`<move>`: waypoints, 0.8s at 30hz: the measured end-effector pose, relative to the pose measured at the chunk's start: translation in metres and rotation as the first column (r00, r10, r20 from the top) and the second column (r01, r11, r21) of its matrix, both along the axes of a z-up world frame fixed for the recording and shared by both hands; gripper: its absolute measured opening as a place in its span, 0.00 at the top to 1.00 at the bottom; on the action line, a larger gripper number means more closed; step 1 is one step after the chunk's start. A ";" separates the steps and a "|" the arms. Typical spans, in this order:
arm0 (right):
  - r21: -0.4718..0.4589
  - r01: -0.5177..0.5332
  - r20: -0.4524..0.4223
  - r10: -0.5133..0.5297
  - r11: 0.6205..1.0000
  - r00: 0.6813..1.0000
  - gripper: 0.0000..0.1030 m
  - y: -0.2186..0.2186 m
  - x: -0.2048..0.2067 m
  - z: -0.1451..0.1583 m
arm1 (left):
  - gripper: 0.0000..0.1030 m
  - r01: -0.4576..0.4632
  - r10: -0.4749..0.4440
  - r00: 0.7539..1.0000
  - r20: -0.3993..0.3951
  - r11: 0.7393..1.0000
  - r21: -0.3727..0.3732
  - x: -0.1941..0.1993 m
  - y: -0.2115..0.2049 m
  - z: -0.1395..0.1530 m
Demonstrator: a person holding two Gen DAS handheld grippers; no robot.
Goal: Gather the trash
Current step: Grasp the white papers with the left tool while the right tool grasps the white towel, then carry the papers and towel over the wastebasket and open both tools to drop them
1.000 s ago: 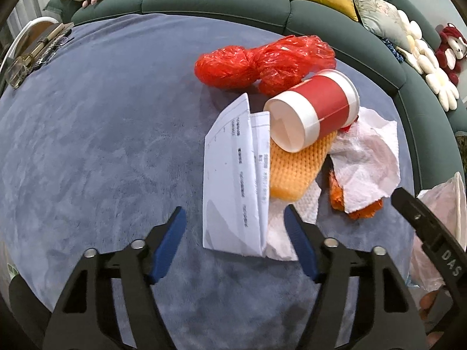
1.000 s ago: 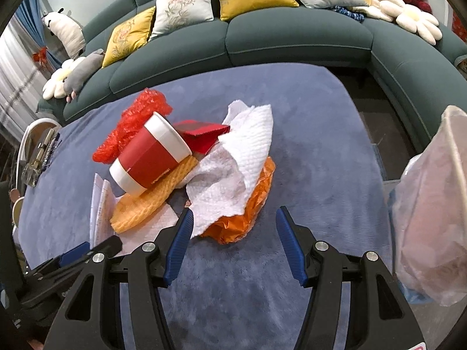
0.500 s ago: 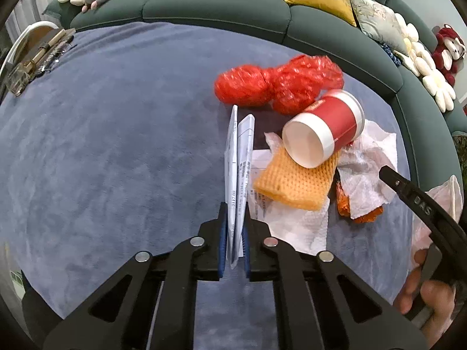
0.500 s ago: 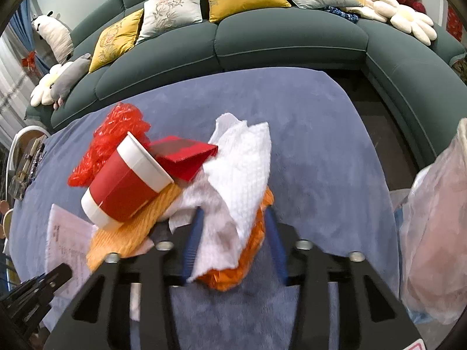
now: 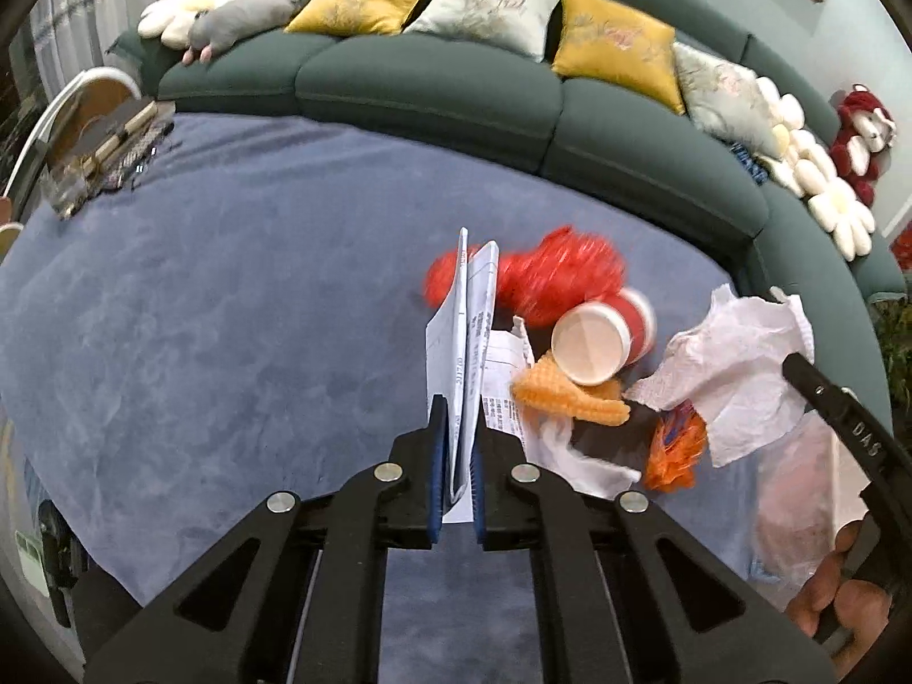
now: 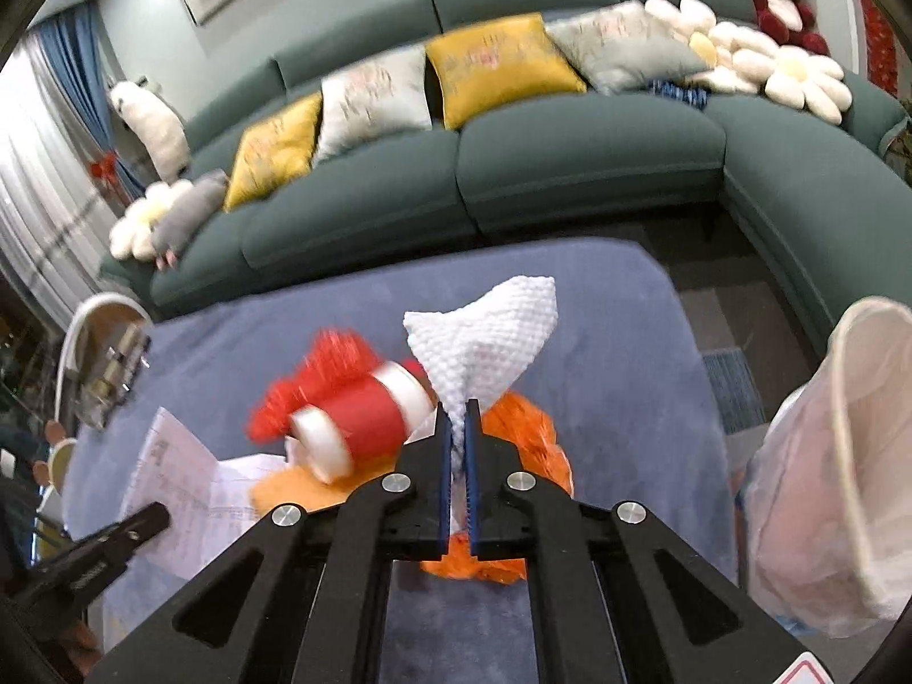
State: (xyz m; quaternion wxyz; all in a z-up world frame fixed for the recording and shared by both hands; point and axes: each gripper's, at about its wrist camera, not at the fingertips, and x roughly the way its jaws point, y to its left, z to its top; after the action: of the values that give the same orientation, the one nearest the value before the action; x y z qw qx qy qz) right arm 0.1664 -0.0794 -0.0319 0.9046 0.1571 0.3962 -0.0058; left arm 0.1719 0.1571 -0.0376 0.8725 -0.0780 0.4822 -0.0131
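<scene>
Left gripper (image 5: 456, 456): clamped on folded printed paper (image 5: 464, 336); sheet held edge-up above blue table cloth (image 5: 228, 313).
Right gripper (image 6: 457, 456): clamped on white paper towel (image 6: 484, 336); towel bunched at the pads, fanned out above them.
Trash pile, left to right: red plastic wrap (image 5: 541, 273), red paper cup (image 5: 598, 336) lying on its side, orange mesh piece (image 5: 570, 396), flat receipt (image 5: 501, 387), orange bag (image 5: 675, 450).
Collection bag (image 6: 826, 484): translucent, mouth open, at right edge of table, just beside right gripper.
Step in hand (judged): carry both held pieces to collection bag.
Technique, left: keep grip firm on thin sheet; feed lower edge into bag mouth first; release only once inside.
Technique, right: lift towel clear of orange bag and cup before swinging right; avoid dragging pile.
Sequence: right piece first, being nearer; left piece after, to prevent collision at the mouth.
Risk: cup may roll if nudged.
Writing: "DAS" on right gripper body, seen from left wrist; print on paper and receipt too small to read.
Brands on cup: none legible.
</scene>
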 end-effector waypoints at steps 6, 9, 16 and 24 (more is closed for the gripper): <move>0.022 0.001 0.089 -0.003 1.000 0.996 0.96 -0.016 -0.020 0.046 | 0.94 0.028 -0.026 0.996 0.084 0.999 -0.016 -0.017 -0.016 0.043; 0.017 0.011 0.129 -0.013 1.000 0.992 0.96 -0.025 -0.033 0.063 | 0.94 0.044 -0.042 0.991 0.127 0.999 -0.015 -0.025 -0.024 0.064; 0.016 0.060 0.190 -0.062 0.998 0.980 0.96 -0.059 -0.069 0.088 | 0.94 0.113 -0.111 0.979 0.173 0.994 -0.004 -0.038 -0.062 0.089; -0.015 0.168 0.185 -0.162 0.986 0.969 0.96 -0.120 -0.109 0.089 | 0.94 0.260 -0.259 0.949 0.181 0.965 0.022 -0.051 -0.150 0.094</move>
State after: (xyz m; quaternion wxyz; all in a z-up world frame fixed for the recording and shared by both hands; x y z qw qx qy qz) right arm 0.0569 -0.1995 0.0569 0.9359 0.1755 0.2968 -0.0726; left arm 0.1212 0.0066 0.0564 0.9036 -0.0134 0.4062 -0.1352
